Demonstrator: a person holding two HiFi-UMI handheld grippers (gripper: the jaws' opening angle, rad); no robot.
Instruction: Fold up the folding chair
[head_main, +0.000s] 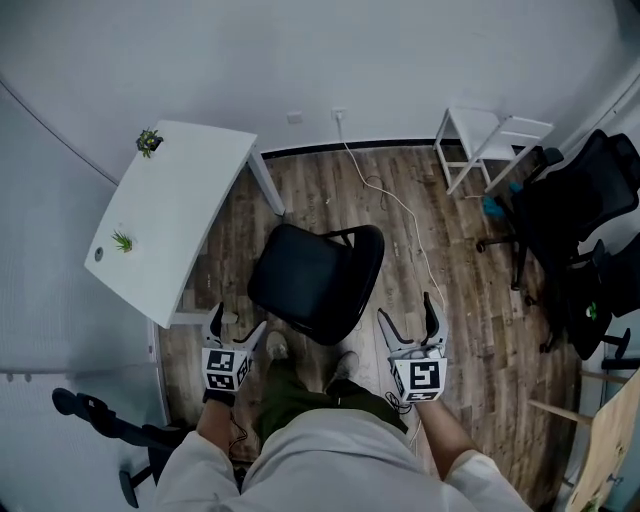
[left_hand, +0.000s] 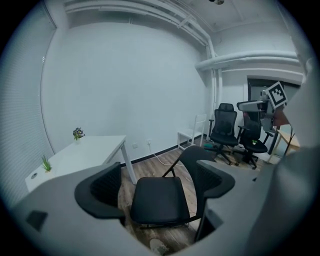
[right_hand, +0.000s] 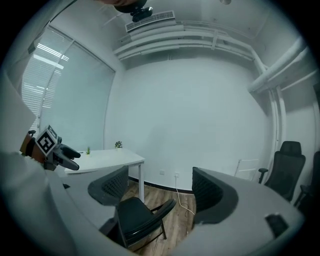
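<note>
**Q:** When the head view looks steeply down, what does it show, and how many of each?

**A:** One black folding chair (head_main: 315, 280) stands unfolded on the wood floor (head_main: 330, 185), just ahead of the person's two shoes (head_main: 277, 347). One white table (head_main: 190, 190) at left carries two small plants (head_main: 149, 141). Two black office chairs (head_main: 580, 190) sit at right, partly cut off by the edge. The left gripper (head_main: 238, 320) and right gripper (head_main: 405, 310) are held low on either side of the seat's near edge. Both point forward and neither touches the seat. The chair's legs are hidden under its seat.

**Q:** And the left gripper view?

**A:** Its jaws are spread wide and hold nothing. The chair's seat shows through the gap, beyond them. The other gripper's marker cube appears at upper right.

**Q:** The right gripper view?

**A:** The jaws are released there too, and empty. The chair sits low between them, farther off, with its lower legs cut off by the gripper body. The left gripper shows at the far left edge, and the table stands behind.
</note>
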